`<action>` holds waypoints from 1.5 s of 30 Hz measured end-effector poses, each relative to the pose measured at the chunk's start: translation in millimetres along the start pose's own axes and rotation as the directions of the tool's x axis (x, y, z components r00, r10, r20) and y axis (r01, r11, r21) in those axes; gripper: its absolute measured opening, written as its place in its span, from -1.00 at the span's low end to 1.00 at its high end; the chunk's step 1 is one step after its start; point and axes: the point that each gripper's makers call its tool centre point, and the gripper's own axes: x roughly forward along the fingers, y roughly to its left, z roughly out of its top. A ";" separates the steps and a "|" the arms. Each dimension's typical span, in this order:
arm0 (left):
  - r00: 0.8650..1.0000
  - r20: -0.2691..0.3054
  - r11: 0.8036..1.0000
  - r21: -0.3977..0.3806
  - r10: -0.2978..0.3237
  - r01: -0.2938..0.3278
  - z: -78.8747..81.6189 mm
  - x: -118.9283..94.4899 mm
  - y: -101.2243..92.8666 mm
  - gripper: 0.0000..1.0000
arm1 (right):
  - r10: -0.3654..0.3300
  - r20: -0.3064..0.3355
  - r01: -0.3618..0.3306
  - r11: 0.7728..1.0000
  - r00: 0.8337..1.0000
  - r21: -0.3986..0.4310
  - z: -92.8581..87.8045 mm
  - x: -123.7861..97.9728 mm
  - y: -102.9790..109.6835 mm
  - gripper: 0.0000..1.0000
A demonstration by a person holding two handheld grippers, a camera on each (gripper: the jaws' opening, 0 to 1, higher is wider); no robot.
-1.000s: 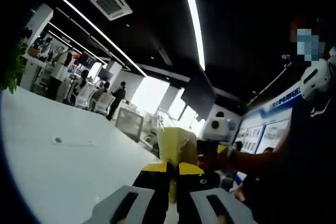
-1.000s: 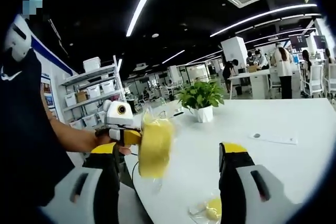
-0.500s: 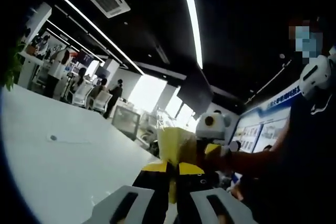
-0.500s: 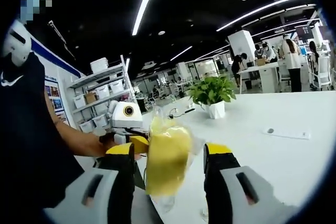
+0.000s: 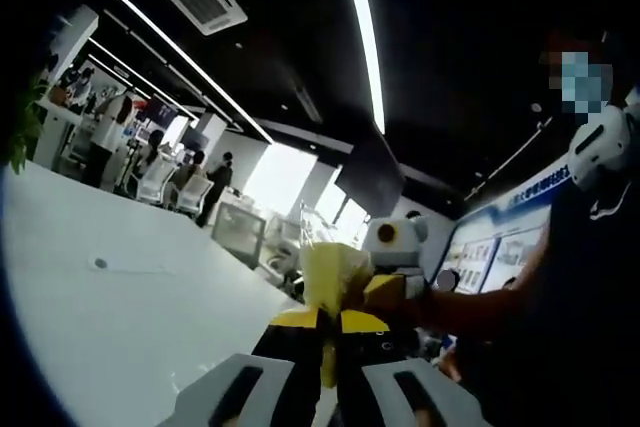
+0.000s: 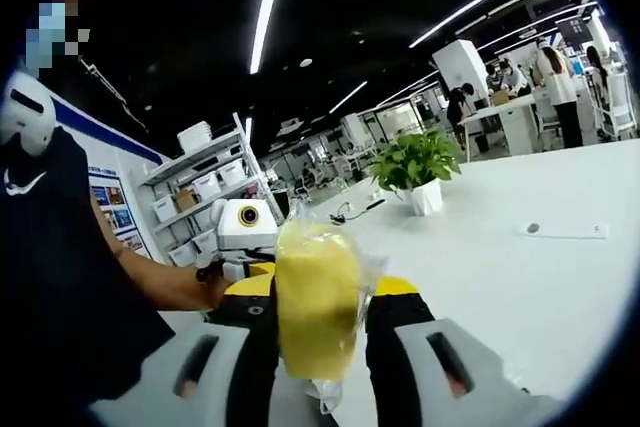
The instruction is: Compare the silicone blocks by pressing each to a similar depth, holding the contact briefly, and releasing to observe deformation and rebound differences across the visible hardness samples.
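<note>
A yellow silicone block [image 6: 316, 299] in a clear plastic bag is held up in the air between both grippers. My right gripper [image 6: 318, 325] is shut on it, its yellow-tipped jaws pressing the block's two sides. Behind the block in the right gripper view, my left gripper [image 6: 246, 265] is held by a hand. In the left gripper view, the same block [image 5: 335, 277] rises above my left gripper [image 5: 328, 332], whose jaws are pinched together on its lower edge. My right gripper [image 5: 388, 285] meets the block from the right.
A wide white table [image 5: 120, 317] lies below; it carries a potted plant [image 6: 415, 162] and a small flat sheet with a round dot [image 6: 560, 231]. Shelves with boxes [image 6: 200, 197] stand behind the person's arm [image 6: 160, 282]. People sit at far desks.
My right jaws have closed from wide apart onto the yellow block. In the left gripper view the right gripper has come in closer to the block. The left grip is unchanged.
</note>
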 end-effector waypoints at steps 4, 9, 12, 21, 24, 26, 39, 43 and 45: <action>1.000 -0.003 1.000 0.003 0.000 0.000 -0.7 -0.3 -1.0 -0.96 | -0.002 -0.016 0.002 1.000 1.000 -0.018 -0.2 -0.8 3.0 -0.66; 1.000 0.001 1.000 0.003 0.003 -0.003 0.5 -0.1 -1.4 -0.96 | -0.001 -0.034 0.001 1.000 0.999 0.007 0.1 -1.4 4.4 -0.79; 1.000 0.000 1.000 -0.002 0.003 -0.003 0.1 0.4 -2.5 -0.96 | 0.000 -0.042 0.001 1.000 0.999 0.025 -1.1 -1.8 4.4 -0.84; 1.000 0.000 1.000 -0.011 0.007 -0.007 -1.2 3.1 -3.5 -0.95 | 0.002 -0.060 0.001 0.999 0.998 0.052 -2.1 -3.9 4.8 -0.96; 1.000 -0.001 1.000 -0.011 0.008 -0.008 -0.9 2.5 -3.8 -0.94 | 0.004 -0.068 0.000 0.998 0.998 0.063 -1.5 -3.9 5.8 -0.98; 1.000 -0.003 1.000 -0.005 0.014 -0.014 -0.5 1.7 -3.3 -0.94 | -0.001 -0.073 0.005 0.999 0.997 0.048 -1.4 -2.7 7.1 -0.99; 0.999 -0.023 0.998 0.047 0.035 -0.034 2.4 -7.0 -3.1 -0.93 | 0.017 -0.078 -0.015 0.999 0.997 0.028 -1.6 4.7 10.6 -1.00; 0.998 -0.031 0.998 0.047 0.045 -0.044 1.8 -8.0 -1.1 -0.93 | 0.018 -0.081 -0.016 0.999 0.997 0.029 -2.5 6.0 9.2 -1.00; 0.998 -0.028 0.997 0.055 0.048 -0.046 2.8 -8.0 -1.5 -0.93 | 0.020 -0.076 -0.018 0.999 0.997 0.031 -1.6 6.3 9.4 -1.00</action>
